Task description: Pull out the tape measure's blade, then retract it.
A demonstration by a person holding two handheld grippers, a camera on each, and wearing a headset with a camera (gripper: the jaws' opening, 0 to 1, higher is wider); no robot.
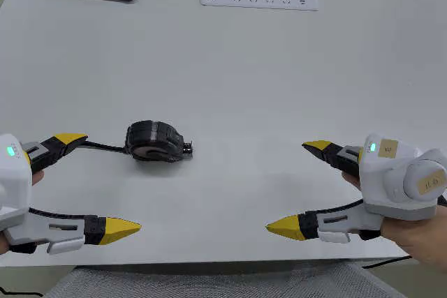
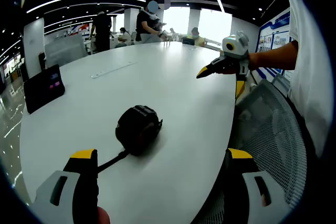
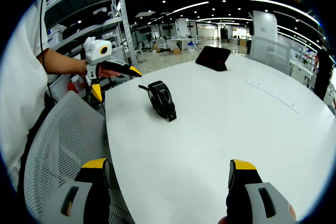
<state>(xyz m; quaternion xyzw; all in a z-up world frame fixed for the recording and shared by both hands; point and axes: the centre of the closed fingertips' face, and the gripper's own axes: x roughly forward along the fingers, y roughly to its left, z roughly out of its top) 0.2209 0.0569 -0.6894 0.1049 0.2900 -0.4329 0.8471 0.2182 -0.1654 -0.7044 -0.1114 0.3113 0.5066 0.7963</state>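
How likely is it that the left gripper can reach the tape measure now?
Probably yes: the left gripper is open, the tape measure lies just ahead of its jaws, with only bare table between.

my left gripper [image 1: 105,182] and right gripper [image 1: 291,186] look alike: white plastic housings, black jaws that end in pointed yellow tips [image 1: 120,226], and a small green light [image 1: 10,150] on top of each. the right one carries a tan sticker [image 1: 388,149] on its housing. i wear a white short-sleeved shirt [image 3: 21,77].
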